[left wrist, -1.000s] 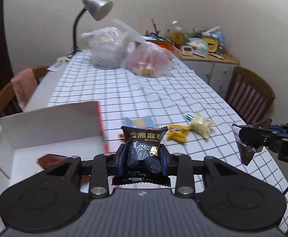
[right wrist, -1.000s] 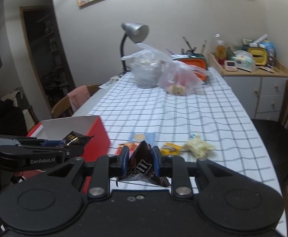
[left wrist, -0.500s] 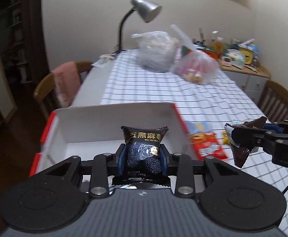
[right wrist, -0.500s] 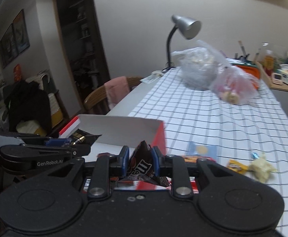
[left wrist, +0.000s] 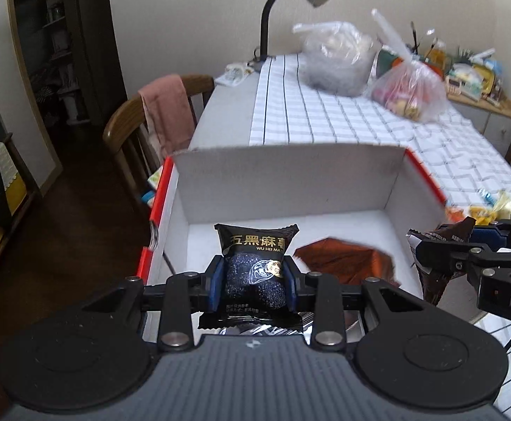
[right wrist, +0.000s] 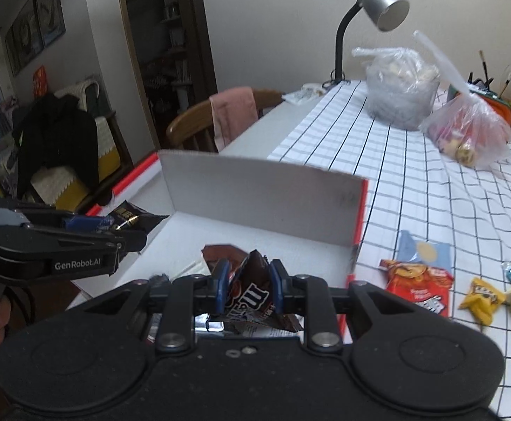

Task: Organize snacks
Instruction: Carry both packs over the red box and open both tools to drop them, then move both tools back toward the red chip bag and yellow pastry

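Both grippers have moved over the white box [left wrist: 290,175]; left gripper [left wrist: 253,282] grips the black sesame packet [left wrist: 255,256], right gripper [right wrist: 248,289] the M&M's bag [right wrist: 251,287], ready to drop

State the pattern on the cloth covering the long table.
The tablecloth is white with a thin black grid of squares, clearest in the right wrist view.

One box [left wrist: 290,179], two plastic bags [right wrist: 401,87], one lamp [right wrist: 378,3].
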Motion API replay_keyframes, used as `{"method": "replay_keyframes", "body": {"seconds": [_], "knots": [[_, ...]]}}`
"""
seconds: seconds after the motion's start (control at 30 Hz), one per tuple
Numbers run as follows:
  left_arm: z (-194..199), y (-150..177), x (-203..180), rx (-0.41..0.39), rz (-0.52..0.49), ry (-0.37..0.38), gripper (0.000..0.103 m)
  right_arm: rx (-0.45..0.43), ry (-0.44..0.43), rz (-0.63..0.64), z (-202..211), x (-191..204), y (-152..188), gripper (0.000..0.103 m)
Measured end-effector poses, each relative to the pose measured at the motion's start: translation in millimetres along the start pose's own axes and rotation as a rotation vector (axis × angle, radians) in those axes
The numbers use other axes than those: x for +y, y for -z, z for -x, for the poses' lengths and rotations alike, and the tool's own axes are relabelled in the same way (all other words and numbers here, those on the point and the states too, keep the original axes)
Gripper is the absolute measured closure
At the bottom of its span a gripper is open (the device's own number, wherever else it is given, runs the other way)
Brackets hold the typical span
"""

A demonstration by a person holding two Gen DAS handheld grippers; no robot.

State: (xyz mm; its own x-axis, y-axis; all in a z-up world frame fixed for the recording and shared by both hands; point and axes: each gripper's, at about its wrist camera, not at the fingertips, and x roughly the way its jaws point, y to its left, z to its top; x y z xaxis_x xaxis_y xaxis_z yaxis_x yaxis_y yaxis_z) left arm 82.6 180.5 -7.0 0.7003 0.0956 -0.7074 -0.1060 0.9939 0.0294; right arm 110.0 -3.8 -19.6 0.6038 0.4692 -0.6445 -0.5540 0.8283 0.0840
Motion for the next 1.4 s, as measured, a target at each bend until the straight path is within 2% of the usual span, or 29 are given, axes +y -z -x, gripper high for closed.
{"method": "replay_keyframes", "body": {"seconds": [0.43,0.67,0.73,0.77,0.87,1.0,1.07,1.13,1.2,1.27,1.4], "knots": [[-27.5,18.1,-9.4,0.080,-0.073,0.016,0.069,0.082,-0.002,0.013,-20.0,9.1,17.7,0.078],[-28.5,21.2,-14.6,0.076,-0.078,0.017,0.069,0.086,-0.016,0.005,-20.4,5.8,19.2,0.074],[-25.4,21.1,-14.9,0.068,-0.075,0.020,0.059,0.082,-0.022,0.006,-18.3,5.8,19.2,0.072],[-23.1,21.4,-15.5,0.064,-0.074,0.025,0.057,0.080,-0.024,0.005,-17.1,5.4,19.1,0.071],[-15.9,21.0,-17.9,0.049,-0.068,0.034,0.056,0.067,-0.033,-0.001,-11.6,2.7,18.3,0.066],[-5.3,17.8,-20.6,0.023,-0.057,0.042,0.046,0.041,-0.043,-0.011,0.6,-2.8,16.6,0.060],[1.3,16.1,-22.0,0.007,-0.051,0.050,0.045,0.022,-0.049,-0.019,8.8,-5.2,15.0,0.054],[7.4,14.5,-23.8,-0.009,-0.047,0.059,0.040,0.000,-0.051,-0.024,17.8,-8.5,14.2,0.041],[13.1,13.4,-26.8,-0.026,-0.043,0.065,0.037,-0.022,-0.047,-0.032,26.6,-12.6,13.9,0.036],[17.7,11.9,-30.0,-0.036,-0.039,0.075,0.037,-0.034,-0.046,-0.040,33.7,-17.0,13.6,0.035],[27.0,9.8,-38.2,-0.058,-0.038,0.092,0.034,-0.057,-0.033,-0.053,47.9,-29.0,16.0,0.023]]}}
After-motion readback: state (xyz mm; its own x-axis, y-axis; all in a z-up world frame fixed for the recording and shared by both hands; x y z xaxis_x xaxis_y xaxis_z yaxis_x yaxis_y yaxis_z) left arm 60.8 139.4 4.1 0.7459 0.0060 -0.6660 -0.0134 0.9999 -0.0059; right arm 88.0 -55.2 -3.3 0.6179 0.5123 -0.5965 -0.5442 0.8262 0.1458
